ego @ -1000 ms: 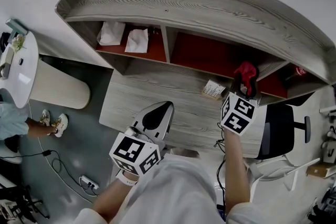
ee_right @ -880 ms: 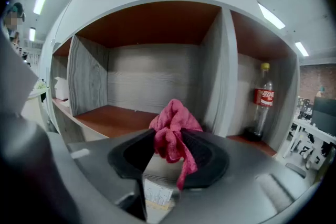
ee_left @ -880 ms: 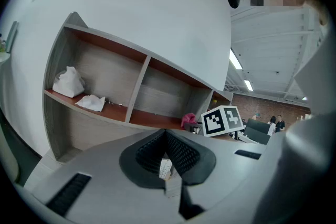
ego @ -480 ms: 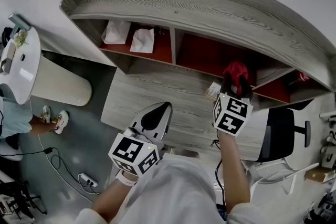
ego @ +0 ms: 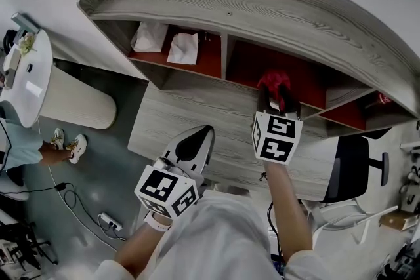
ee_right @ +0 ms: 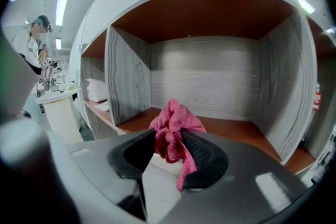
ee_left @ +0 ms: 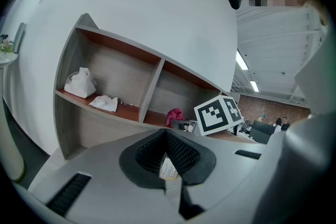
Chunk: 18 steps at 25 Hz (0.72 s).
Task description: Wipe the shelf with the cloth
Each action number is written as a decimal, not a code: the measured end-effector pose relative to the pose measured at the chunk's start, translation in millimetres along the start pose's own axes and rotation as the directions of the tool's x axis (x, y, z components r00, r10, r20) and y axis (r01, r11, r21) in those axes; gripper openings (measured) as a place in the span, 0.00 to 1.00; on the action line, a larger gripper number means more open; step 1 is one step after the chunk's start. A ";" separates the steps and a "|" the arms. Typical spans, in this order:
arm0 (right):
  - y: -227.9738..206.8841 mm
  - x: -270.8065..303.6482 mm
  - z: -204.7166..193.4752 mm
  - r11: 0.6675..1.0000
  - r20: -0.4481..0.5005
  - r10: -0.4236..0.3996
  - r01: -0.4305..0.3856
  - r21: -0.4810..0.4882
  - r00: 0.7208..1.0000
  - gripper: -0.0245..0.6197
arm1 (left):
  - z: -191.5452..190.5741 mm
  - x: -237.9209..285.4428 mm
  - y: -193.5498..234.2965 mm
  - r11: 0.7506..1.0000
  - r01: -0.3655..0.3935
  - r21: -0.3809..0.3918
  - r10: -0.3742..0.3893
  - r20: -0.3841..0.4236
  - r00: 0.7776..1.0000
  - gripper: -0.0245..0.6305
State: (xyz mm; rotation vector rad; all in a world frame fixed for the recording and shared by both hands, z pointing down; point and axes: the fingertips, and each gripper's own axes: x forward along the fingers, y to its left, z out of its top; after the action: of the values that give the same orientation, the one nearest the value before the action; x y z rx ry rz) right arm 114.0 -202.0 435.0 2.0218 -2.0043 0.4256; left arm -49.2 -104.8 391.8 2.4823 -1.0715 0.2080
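Since the shelf (ego: 216,3) runs across my whole view, I start at its left compartment, where two white crumpled bundles (ego: 149,36) (ego: 184,48) lie on the red-brown board, well apart from my work. I cannot tell whether they are paper or cloth.

My left hand-held gripper (ego: 203,138) hangs low over the tabletop (ego: 170,121) with its jaws brought together and nothing gripped. A small printed slip (ee_left: 168,168) shows through the gap behind the pads, but its print is too small to read.

Further right, my right hand-held gripper (ego: 277,105) is clamped on the pink cloth (ego: 274,83) at the mouth of the middle compartment. The cloth bunches up above the jaws and one tail hangs down over the right pad. I cannot tell whether it touches the board yet.

I judge the cloth to be light, soft and limp. It should fold and drag rather than push, so I would want a fat wad left proud of the pads, pressed flat to the board. A grip low on the bunch, as here, looks right to me.

The marker cubes carry only black-and-white squares. At the far right a red container (ee_right: 315,97) bears a label I cannot read.
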 end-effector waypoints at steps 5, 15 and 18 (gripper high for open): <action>41.8 17.7 7.3 0.985 -0.074 0.149 -0.155 -0.081 0.986 0.28 | 1.7 -1.7 2.8 1.000 -0.007 -0.003 0.007 0.002 1.000 0.05; 61.1 23.7 30.2 0.952 -0.075 0.271 -0.279 -0.126 0.960 0.28 | 5.8 -3.8 7.3 1.000 -0.020 -0.009 0.020 0.018 1.000 0.05; 58.5 2.3 42.9 0.953 0.033 0.293 -0.289 -0.096 0.956 0.28 | 9.6 -5.2 9.6 1.000 -0.025 -0.006 0.025 0.027 0.999 0.05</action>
State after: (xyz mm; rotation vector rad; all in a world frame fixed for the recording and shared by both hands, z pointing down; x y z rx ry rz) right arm 56.4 -221.3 395.1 1.7029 -2.3160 0.3404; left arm -60.0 -111.5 384.8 2.4740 -1.1131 0.1795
